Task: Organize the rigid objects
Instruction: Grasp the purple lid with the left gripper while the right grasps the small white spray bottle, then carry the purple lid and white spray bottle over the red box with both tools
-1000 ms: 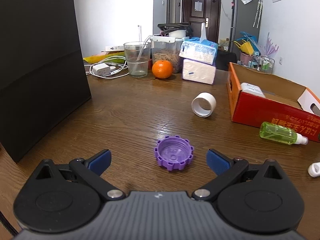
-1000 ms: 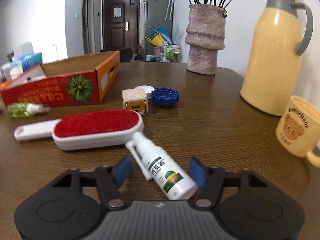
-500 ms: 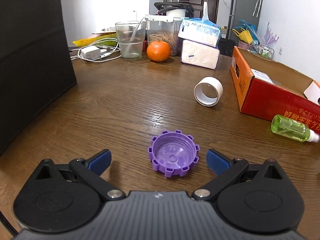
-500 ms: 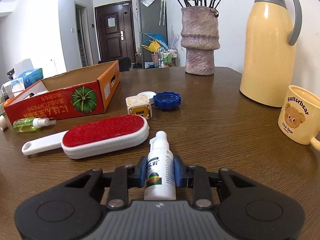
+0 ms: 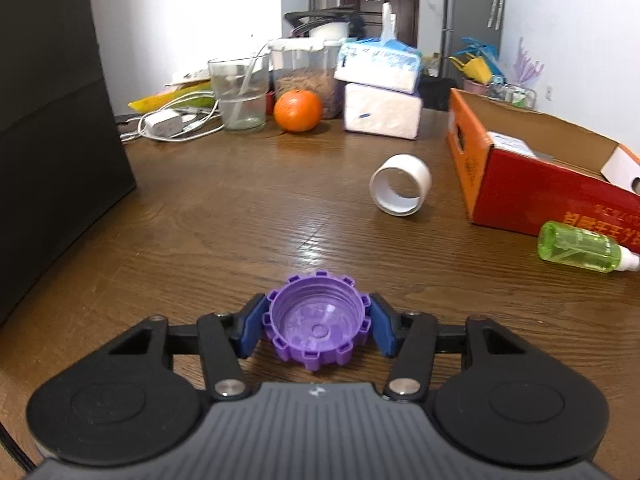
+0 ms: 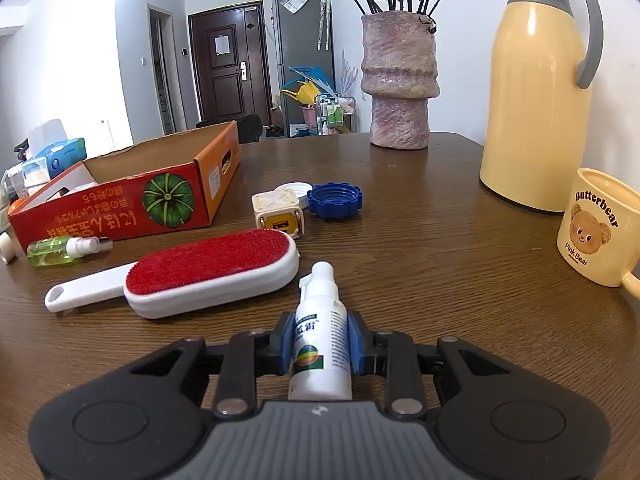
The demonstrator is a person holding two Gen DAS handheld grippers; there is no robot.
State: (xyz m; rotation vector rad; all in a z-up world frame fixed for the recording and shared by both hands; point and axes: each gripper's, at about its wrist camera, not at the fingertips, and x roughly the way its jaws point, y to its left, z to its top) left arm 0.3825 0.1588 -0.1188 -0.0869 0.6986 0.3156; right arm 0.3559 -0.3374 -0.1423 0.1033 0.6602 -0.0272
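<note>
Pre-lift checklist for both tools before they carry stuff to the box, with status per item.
1. Left tool around the purple cap: ok, its jaws have just been closing and the blue pads sit against both sides.
2. Right tool clamped on the white spray bottle: ok, pads press on its body.
3. Bottle clear of the lint brush: ok, a gap shows beside the nozzle.
4. Cap lifted off the table: cannot tell.
5. Room in the cardboard box: ok, bare floor shows inside.
6. Path from the cap to the box: not ok, a tape roll and a green bottle lie near it.
</note>
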